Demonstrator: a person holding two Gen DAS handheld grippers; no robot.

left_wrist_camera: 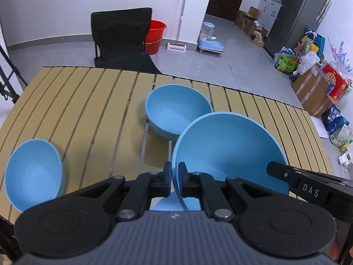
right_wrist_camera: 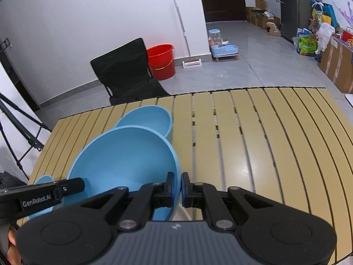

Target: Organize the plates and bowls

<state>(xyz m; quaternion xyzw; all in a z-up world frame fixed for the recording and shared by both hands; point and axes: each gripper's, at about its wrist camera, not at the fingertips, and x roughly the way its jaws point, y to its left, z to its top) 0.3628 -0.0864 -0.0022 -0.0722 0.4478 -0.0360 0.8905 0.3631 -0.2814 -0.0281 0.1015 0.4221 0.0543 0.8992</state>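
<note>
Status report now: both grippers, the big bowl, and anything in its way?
Left gripper and right gripper both shut on big blue bowl, opposite rims. Bowl lifted, tilted. Second blue bowl just beyond; third off left.

- We count three blue bowls: big bowl [left_wrist_camera: 231,152], middle bowl [left_wrist_camera: 176,108], left bowl [left_wrist_camera: 33,174].
- We see two grippers: left gripper [left_wrist_camera: 174,176], right gripper [right_wrist_camera: 177,185].
- One table [left_wrist_camera: 88,110], one chair [left_wrist_camera: 121,37], one bucket [left_wrist_camera: 155,35].
</note>
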